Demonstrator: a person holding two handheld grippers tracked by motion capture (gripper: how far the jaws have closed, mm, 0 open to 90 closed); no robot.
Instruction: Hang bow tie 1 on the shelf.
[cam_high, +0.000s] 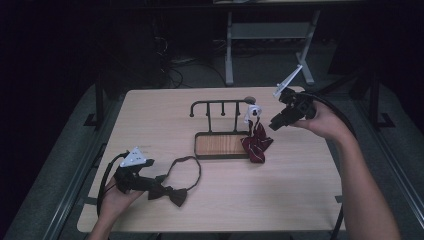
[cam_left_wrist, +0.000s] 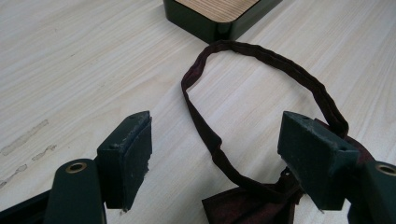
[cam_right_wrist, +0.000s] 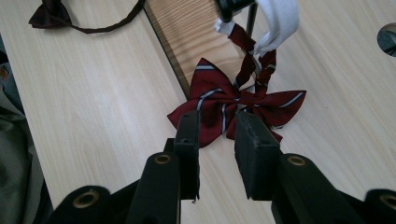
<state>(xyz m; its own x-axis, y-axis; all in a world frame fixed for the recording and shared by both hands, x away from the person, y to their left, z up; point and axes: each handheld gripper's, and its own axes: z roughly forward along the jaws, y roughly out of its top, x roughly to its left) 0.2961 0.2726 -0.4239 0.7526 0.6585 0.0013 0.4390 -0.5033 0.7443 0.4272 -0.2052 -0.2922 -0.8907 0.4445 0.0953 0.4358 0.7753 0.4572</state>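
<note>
The left hand (cam_high: 116, 197) rests low at the near left, its forearm coming in from the bottom edge, and holds the left gripper (cam_high: 159, 184) level with its jaws spread wide. The right arm reaches far forward, wrist raised; the right gripper (cam_high: 273, 123) tilts downward, jaws a narrow gap apart, nothing between them.

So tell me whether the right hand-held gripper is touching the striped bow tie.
Apart. The right gripper view shows the right hand-held gripper with open jaws and nothing between them, short of the striped bow tie hanging from the rack.
</note>
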